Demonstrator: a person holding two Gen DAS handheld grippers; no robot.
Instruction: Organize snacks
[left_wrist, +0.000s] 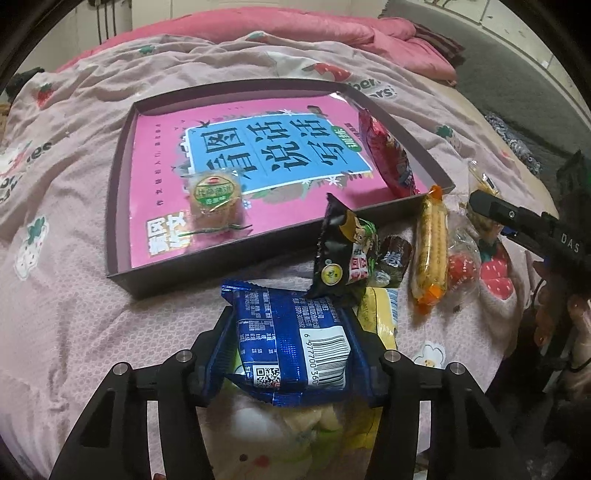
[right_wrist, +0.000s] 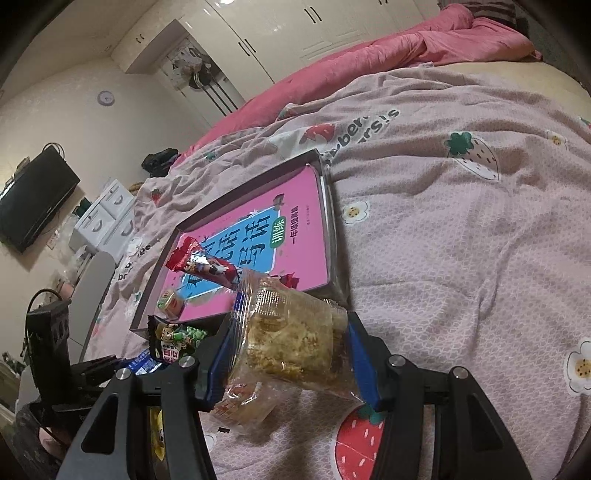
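Blue snack packet (left_wrist: 291, 339) sits clamped in the left tongs (left_wrist: 291, 354) over the bed (left_wrist: 74, 314), short of the box lid (left_wrist: 122, 192). Lift it clear of the black packet (left_wrist: 343, 247) before crossing the rim. Only the right wrist view shows the right tongs (right_wrist: 288, 354) clenched on a clear-wrapped crumbly cake (right_wrist: 291, 339).

Dim indoor light, strong fisheye bending, dark vignetted corners, slight softness

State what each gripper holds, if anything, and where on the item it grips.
Left gripper: blue snack packet, gripped across its two side edges. Right gripper: clear-wrapped crumbly snack, gripped across its sides.
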